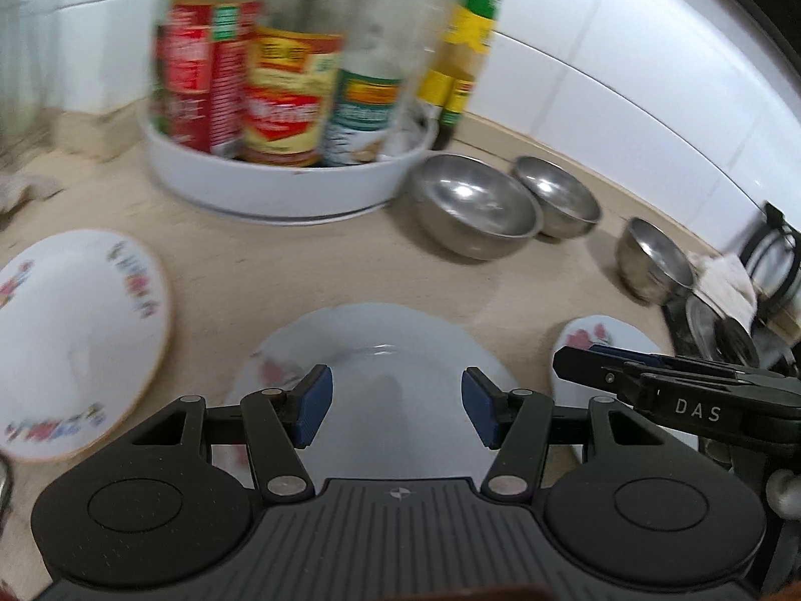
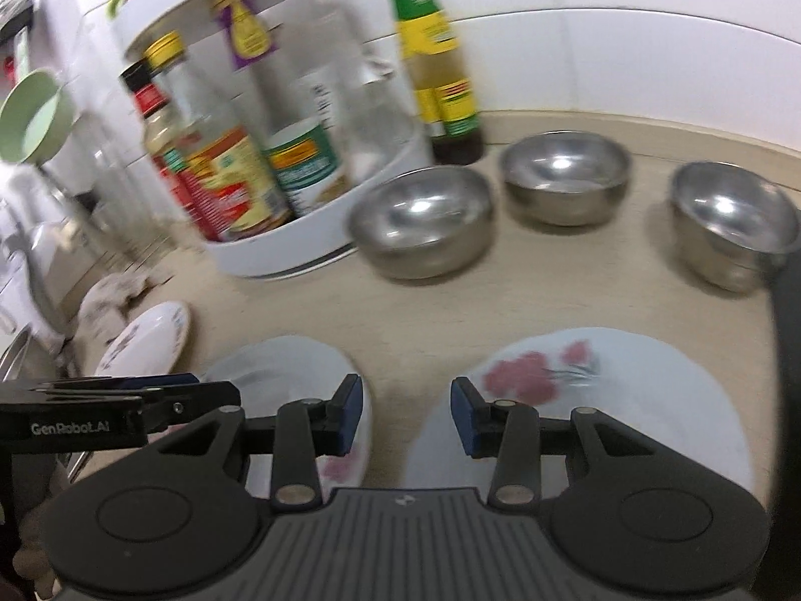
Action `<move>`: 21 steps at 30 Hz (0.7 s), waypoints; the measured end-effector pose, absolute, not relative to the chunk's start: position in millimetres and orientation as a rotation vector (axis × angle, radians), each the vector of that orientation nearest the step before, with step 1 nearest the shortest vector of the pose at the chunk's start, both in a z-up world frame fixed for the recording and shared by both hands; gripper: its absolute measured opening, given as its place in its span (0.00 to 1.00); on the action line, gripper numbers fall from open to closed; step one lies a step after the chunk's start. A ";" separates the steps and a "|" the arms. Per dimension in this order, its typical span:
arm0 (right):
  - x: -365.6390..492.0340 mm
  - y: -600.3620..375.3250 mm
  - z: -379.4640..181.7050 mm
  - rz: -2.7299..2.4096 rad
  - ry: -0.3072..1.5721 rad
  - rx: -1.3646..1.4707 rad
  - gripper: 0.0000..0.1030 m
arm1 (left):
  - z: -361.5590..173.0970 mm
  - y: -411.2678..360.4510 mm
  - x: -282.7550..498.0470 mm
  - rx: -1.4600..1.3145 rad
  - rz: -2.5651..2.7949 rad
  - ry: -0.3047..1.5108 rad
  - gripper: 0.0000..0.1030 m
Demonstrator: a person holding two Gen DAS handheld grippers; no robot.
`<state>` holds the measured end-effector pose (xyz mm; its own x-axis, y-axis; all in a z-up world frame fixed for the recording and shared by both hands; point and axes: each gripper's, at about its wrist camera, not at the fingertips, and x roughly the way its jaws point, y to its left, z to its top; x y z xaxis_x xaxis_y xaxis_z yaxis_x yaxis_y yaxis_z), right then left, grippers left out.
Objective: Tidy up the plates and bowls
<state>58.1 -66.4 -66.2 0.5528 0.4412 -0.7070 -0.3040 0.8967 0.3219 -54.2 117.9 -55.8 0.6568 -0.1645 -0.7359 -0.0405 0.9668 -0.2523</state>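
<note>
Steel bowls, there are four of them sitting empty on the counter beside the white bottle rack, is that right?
Not quite: there are three steel bowls, not four. They sit empty on the counter beside the white bottle rack, as the right wrist view shows.

A white round rack [image 1: 280, 190] is sitting on the beige counter [image 1: 310, 270], holding sauce bottles [image 1: 285, 95]. A tall yellow-labelled bottle [image 2: 440, 75] is standing just beside it. A green cup [image 2: 37, 115] is hanging at the left.
</note>
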 end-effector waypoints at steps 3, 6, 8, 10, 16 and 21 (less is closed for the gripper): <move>62.1 -56.8 -70.8 0.485 0.896 0.154 0.37 | -57.3 128.6 -63.4 -0.279 -0.022 0.855 0.63; 65.3 -50.0 -75.0 0.518 0.910 0.145 0.37 | -58.7 136.0 -71.5 -0.301 0.017 0.856 0.63; 66.7 -46.2 -77.4 0.537 0.920 0.136 0.37 | -59.3 139.3 -76.2 -0.314 0.037 0.857 0.63; 68.3 -41.9 -79.4 0.558 0.927 0.125 0.37 | -60.9 142.3 -80.4 -0.326 0.053 0.858 0.63; 74.2 -33.1 -86.6 0.591 0.953 0.110 0.37 | -68.2 148.0 -87.9 -0.364 0.092 0.873 0.64; 79.1 -30.6 -93.7 0.600 0.982 0.106 0.37 | -75.5 148.6 -89.8 -0.385 0.101 0.893 0.64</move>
